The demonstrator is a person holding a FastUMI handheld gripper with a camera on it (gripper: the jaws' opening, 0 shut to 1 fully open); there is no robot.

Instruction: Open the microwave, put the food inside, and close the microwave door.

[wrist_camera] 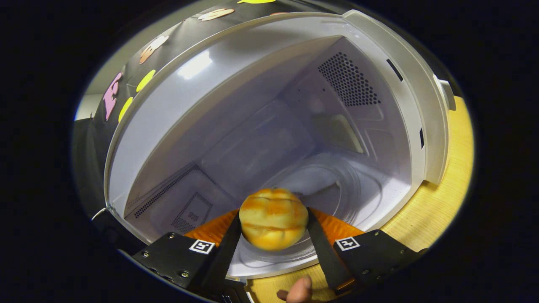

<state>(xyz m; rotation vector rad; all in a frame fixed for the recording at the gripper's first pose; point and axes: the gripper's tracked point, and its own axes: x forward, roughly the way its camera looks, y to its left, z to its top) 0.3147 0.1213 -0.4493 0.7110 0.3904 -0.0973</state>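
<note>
The fingers of the gripper are closed on a bread roll, which is pinched from both sides between them. A pale wooden tabletop is seen under the microwave, and black booth cloth is hung behind it. The microwave cavity is seen open just beyond the fingers, with a glass turntable on its floor and a perforated vent on its wall. The roll is round, golden-brown and glossy, with scored creases, and is held at the cavity's mouth. A fingertip is seen beneath the gripper.
</note>
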